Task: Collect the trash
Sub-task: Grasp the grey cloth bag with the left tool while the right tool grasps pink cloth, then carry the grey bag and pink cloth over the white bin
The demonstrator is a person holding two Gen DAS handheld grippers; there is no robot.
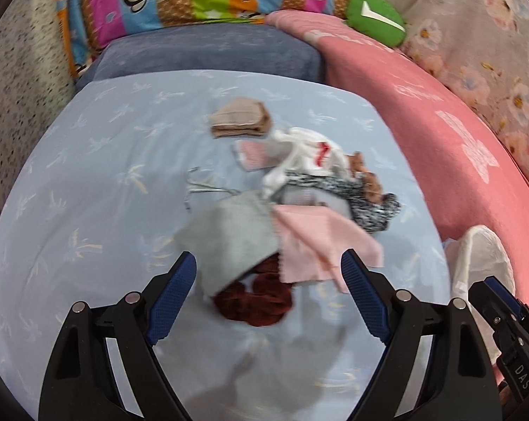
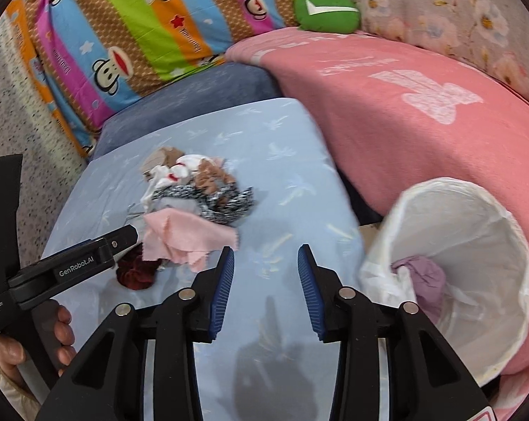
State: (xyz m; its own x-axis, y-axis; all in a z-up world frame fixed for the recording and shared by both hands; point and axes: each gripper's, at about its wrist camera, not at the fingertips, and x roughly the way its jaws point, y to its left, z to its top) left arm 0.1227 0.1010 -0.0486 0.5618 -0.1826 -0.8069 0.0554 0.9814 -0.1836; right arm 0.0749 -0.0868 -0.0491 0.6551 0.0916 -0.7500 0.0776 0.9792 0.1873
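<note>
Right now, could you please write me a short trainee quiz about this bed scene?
1. True or false: the white-lined bin is empty.
2. Which gripper is open wider: left gripper or right gripper?
3. Multiple choice: which item lies nearest the left gripper's fingers? A) dark red scrunchie B) tan cloth C) green cushion

Key: 1 false, a purple item lies inside; 2 left gripper; 3 A.

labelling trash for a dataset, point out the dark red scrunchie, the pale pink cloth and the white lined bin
dark red scrunchie (image 1: 253,301), left wrist view, on its ruffled middle
pale pink cloth (image 2: 180,233), right wrist view, on its flat centre
white lined bin (image 2: 475,245), right wrist view, on its inner wall
</note>
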